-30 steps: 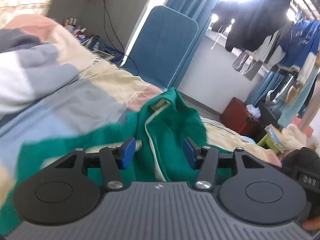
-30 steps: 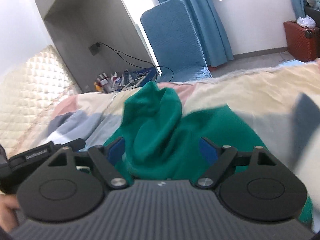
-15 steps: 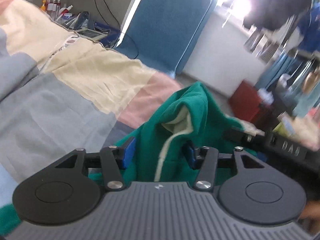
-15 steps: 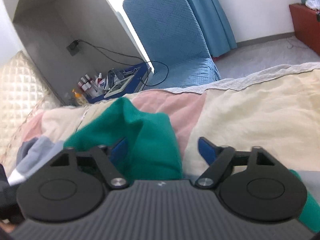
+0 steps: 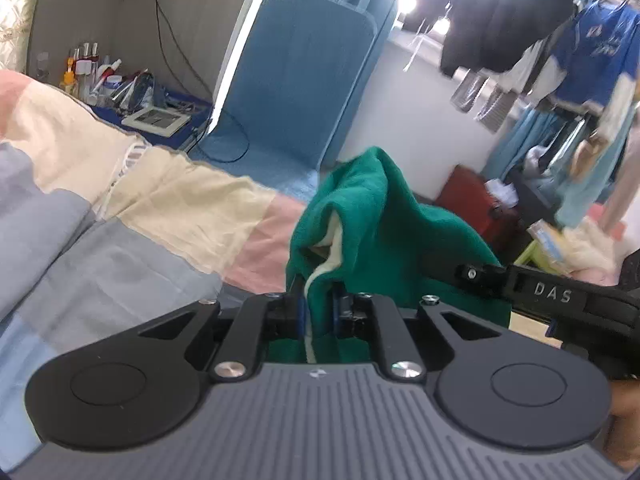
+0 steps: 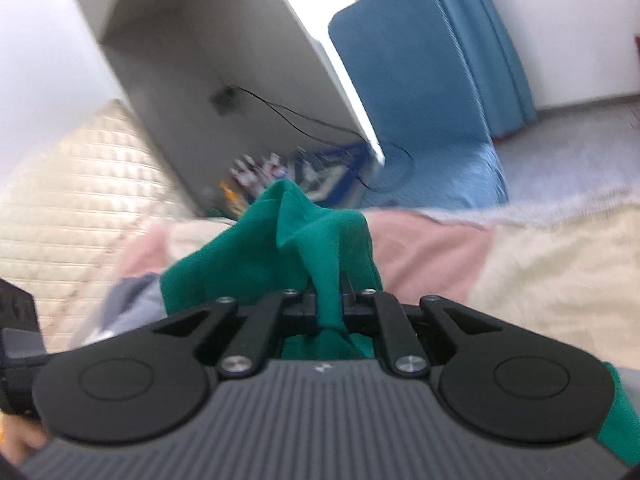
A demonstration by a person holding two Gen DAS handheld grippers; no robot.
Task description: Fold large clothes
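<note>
A green garment (image 5: 380, 220) with a cream inner edge lies bunched on the patchwork bed quilt (image 5: 120, 240). My left gripper (image 5: 320, 312) is closing its jaws, and the blue pads pinch a raised fold with the cream edge between them. In the right wrist view the same green garment (image 6: 280, 248) rises in a peak. My right gripper (image 6: 329, 304) is also closing, its pads squeezing a narrow fold of the cloth. The rest of the garment is hidden under both gripper bodies.
The right gripper's black body (image 5: 552, 294) reaches in from the right. A blue padded chair (image 5: 304, 80) stands beyond the bed, with cluttered bottles (image 5: 88, 68) to its left. A red suitcase (image 5: 468, 200) and hanging clothes (image 5: 580, 40) are at the right.
Both grippers went from wide open around the green cloth to pinched on it. Both moved across the bed, lifting folds of the garment off the quilt.
</note>
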